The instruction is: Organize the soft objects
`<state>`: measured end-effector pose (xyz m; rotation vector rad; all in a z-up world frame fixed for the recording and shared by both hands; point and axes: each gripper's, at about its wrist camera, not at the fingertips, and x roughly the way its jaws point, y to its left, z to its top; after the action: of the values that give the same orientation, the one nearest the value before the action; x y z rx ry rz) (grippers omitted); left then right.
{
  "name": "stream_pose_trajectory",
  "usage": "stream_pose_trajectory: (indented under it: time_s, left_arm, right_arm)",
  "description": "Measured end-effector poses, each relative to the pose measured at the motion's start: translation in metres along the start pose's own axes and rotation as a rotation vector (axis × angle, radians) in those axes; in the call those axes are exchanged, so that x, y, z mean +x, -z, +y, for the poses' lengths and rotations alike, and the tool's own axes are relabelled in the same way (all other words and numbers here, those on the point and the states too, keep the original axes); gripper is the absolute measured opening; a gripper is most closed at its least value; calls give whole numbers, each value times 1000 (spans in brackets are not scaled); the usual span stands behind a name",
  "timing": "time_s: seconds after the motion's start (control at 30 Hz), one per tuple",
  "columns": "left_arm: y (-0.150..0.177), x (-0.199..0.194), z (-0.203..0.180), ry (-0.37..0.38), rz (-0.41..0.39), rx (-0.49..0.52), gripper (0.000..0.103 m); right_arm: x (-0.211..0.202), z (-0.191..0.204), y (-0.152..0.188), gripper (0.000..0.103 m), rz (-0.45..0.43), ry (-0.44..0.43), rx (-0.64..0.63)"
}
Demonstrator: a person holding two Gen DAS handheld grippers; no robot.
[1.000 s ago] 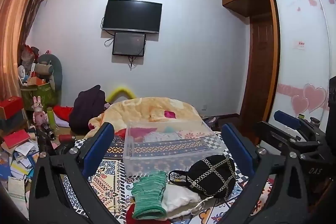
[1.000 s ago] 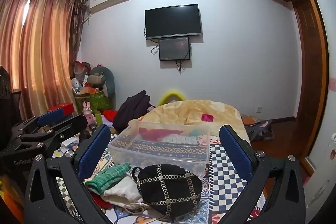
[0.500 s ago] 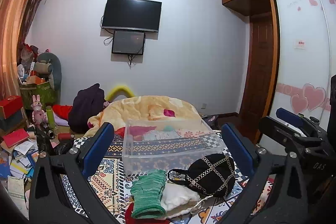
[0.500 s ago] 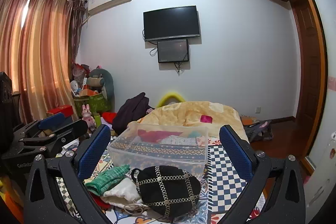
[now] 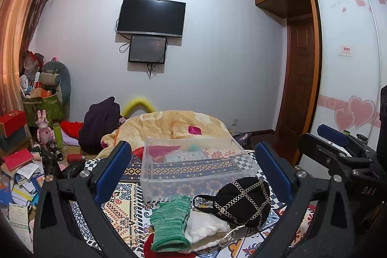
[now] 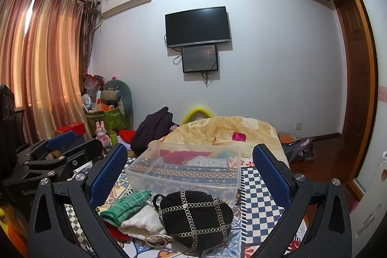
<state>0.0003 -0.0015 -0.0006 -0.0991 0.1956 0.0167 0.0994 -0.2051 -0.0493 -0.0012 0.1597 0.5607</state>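
A pile of soft things lies on the patterned cover: a green knitted piece (image 5: 170,224) (image 6: 124,206), a white cloth pouch (image 5: 205,227) (image 6: 142,221), a black chain-trimmed cap (image 5: 243,201) (image 6: 196,214), and something red (image 5: 150,247) underneath. Behind the pile stands a clear plastic bin (image 5: 193,167) (image 6: 186,169), which looks empty. My left gripper (image 5: 192,173) is open and empty above the pile. My right gripper (image 6: 189,173) is open and empty too, and also shows at the right of the left wrist view (image 5: 338,149).
A yellow blanket (image 5: 169,125) is heaped at the far end of the bed. A dark bag (image 5: 100,123), boxes, books and toys (image 5: 43,127) clutter the floor at the left. A wardrobe (image 5: 348,79) and a door (image 5: 300,88) stand at the right.
Both views have tilted slightly, so the pile and bin sit a little lower in frame. Both grippers stay open; nothing was taken hold of.
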Motion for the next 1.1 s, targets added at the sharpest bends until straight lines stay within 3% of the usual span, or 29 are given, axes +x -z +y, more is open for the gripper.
stream_pose_trajectory:
  time_s: [1.1]
  left_arm:
    - [-1, -2, -1, -1, -5, 11, 103]
  right_arm:
    - [0, 0, -1, 103, 1, -7, 5]
